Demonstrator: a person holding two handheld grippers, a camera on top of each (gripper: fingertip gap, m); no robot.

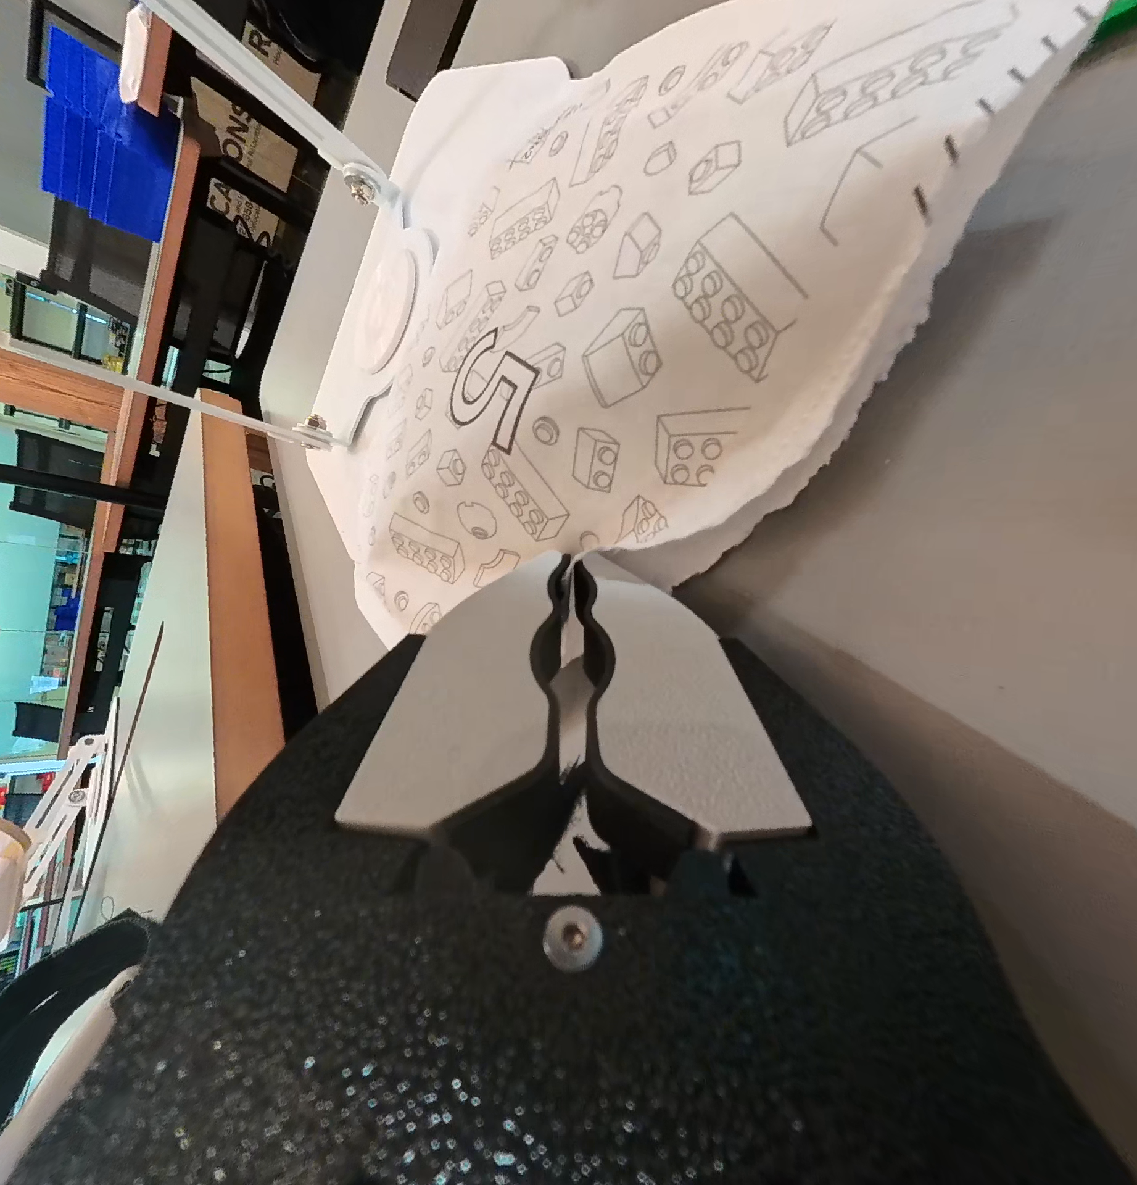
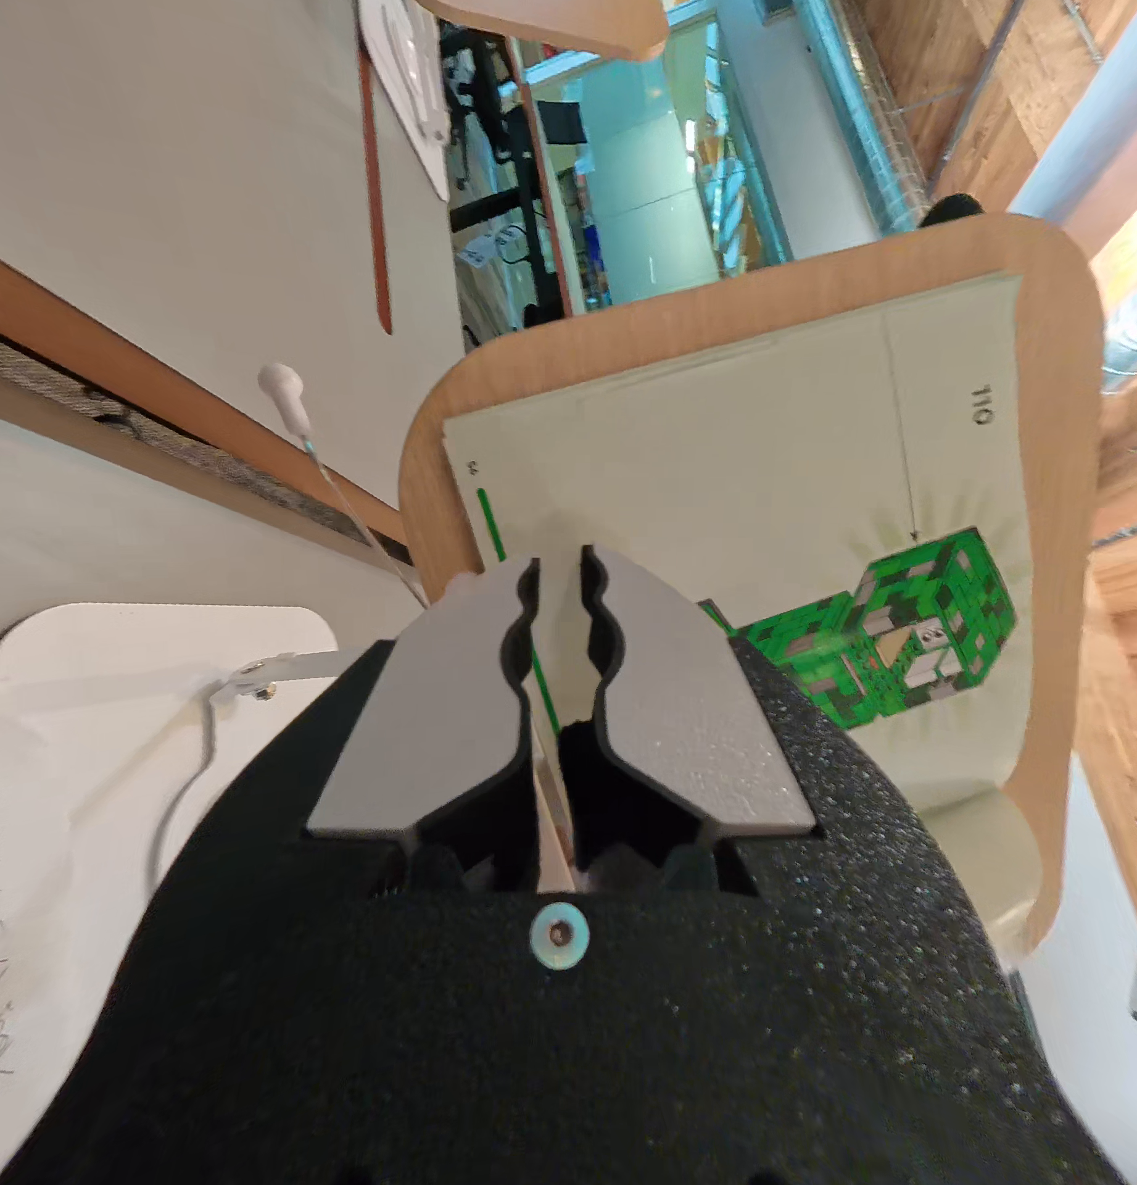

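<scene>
My left gripper (image 1: 569, 564) is shut on the torn edge of a white paper bag (image 1: 617, 320) printed with outlines of toy bricks. The bag hangs in front of a grey surface (image 1: 937, 577). My right gripper (image 2: 560, 554) is closed to a narrow gap on the edge of a light wooden tray (image 2: 617, 333). An open instruction booklet (image 2: 745, 481) lies on the tray, showing a picture of a green brick model (image 2: 886, 641). A corner of the paper bag also shows at the left edge of the right wrist view (image 2: 14, 898).
A white bracket with thin metal arms (image 1: 392, 308) sits behind the bag, and it shows again in the right wrist view (image 2: 168, 641). A white plug on a thin cable (image 2: 283, 391) hangs near the tray. Blue bins (image 1: 104, 147) and shelving stand far off. My right fingertips sit around 25 cm from my left ones.
</scene>
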